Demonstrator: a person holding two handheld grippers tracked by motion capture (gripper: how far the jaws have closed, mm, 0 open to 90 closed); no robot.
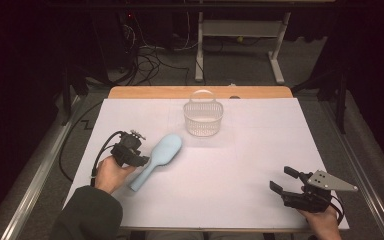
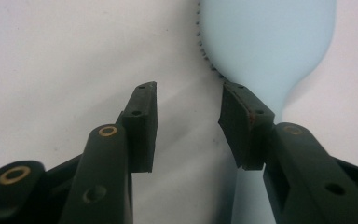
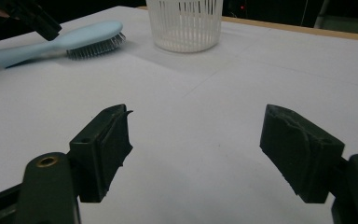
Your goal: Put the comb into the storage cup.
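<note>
Pale-blue hairbrush (image 1: 158,159) lay bristles down on the white table sheet (image 1: 260,150), handle toward us. We held the left gripper (image 1: 139,159) just beside that handle, jaws spread, likely to straddle it. Our right gripper (image 1: 284,181) waited well apart, jaws wide, leaving the white basket (image 1: 203,117) beyond unobstructed.
</note>
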